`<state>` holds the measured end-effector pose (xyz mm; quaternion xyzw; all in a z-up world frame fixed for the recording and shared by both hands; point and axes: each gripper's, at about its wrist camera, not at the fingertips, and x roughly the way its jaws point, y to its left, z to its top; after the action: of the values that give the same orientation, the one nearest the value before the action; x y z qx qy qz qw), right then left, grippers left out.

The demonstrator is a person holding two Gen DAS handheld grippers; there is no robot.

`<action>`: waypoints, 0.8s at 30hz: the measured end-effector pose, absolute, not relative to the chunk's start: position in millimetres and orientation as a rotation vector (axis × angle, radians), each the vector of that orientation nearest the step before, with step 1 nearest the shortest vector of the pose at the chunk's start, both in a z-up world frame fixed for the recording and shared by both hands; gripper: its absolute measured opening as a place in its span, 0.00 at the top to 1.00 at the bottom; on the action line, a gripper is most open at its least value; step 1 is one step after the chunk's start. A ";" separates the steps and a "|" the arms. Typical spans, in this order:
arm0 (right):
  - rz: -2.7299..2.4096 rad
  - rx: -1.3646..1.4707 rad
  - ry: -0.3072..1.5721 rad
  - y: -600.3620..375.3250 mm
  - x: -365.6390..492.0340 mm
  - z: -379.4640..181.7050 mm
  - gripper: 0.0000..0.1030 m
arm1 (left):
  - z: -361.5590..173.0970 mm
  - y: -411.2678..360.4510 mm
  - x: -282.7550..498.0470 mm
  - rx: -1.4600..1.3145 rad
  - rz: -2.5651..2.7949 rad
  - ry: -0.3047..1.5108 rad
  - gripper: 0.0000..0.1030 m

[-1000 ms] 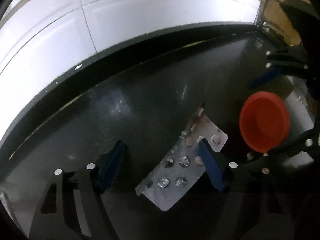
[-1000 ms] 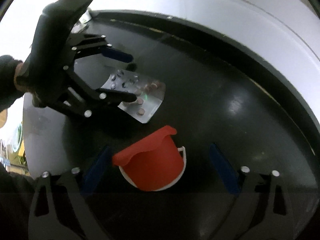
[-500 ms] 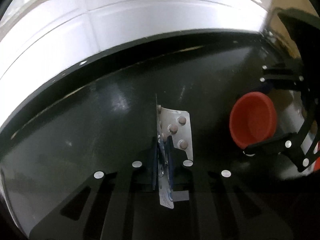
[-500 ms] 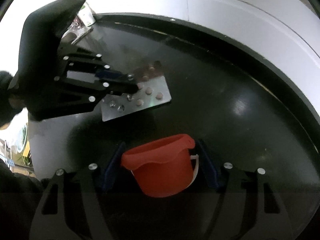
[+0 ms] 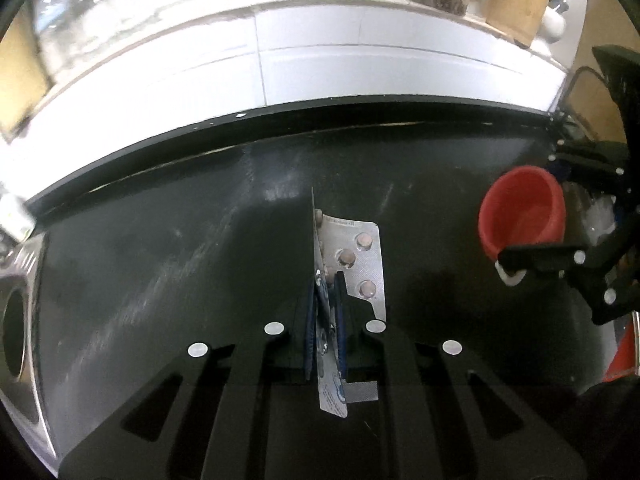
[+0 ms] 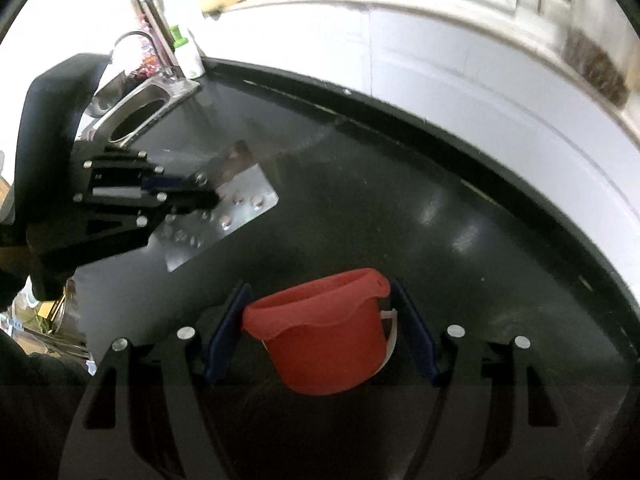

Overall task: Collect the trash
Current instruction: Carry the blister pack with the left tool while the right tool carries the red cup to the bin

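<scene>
A silver blister pack (image 5: 362,256) with a few pills stands edge-on in my left gripper (image 5: 325,280), which is shut on it above the black counter (image 5: 160,260). In the right wrist view the same blister pack (image 6: 244,204) sticks out of the left gripper (image 6: 208,196) at the left. My right gripper (image 6: 320,294) is shut on a small red cup (image 6: 324,348) with a white handle, its blue pads pressing on both sides. From the left wrist view, the red cup (image 5: 520,216) hangs at the right in the right gripper (image 5: 556,208).
A steel sink (image 6: 132,116) is set into the counter's left end, with a green-capped bottle (image 6: 188,56) behind it. The sink's edge (image 5: 20,320) also shows at the far left. A white tiled wall (image 5: 320,72) runs along the back, with jars on a ledge above.
My left gripper closed on the blister pack and raised it off the counter, turning it edge-on. My right gripper closed on the red cup and rose with it.
</scene>
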<state>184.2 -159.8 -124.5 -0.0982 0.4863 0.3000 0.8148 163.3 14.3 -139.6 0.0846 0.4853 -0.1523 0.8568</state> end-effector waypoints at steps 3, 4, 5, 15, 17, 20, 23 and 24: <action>0.653 -0.225 1.003 -160.2 168.8 -108.4 0.32 | -130.2 9.8 139.1 0.168 -0.290 1.015 0.92; 0.657 -0.228 0.998 -159.3 163.2 -105.0 0.32 | -127.3 8.9 129.3 0.167 -0.278 1.011 0.92; 0.662 -0.232 0.990 -159.0 156.9 -101.5 0.32 | -125.2 8.7 120.9 0.162 -0.268 1.011 0.92; 0.683 -0.254 0.962 -164.0 112.6 -89.1 0.32 | -113.6 7.8 66.9 0.143 -0.199 0.997 0.92; 0.688 -0.258 0.956 -161.4 108.1 -86.3 0.32 | -112.2 9.3 58.9 0.137 -0.183 0.996 0.92; 0.699 -0.266 0.946 -158.3 98.3 -79.1 0.32 | -108.9 15.0 46.4 0.123 -0.155 0.990 0.92; 0.729 -0.275 0.933 -146.5 90.9 -71.7 0.32 | -104.6 27.1 31.6 0.101 -0.114 0.982 0.92; 0.742 -0.282 0.926 -140.0 87.4 -69.1 0.32 | -103.4 31.9 27.7 0.093 -0.100 0.980 0.92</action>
<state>87.4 -140.0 -69.1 -0.1324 0.4349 0.3483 0.8198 27.7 31.9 -103.4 0.0444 0.4703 -0.0482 0.8800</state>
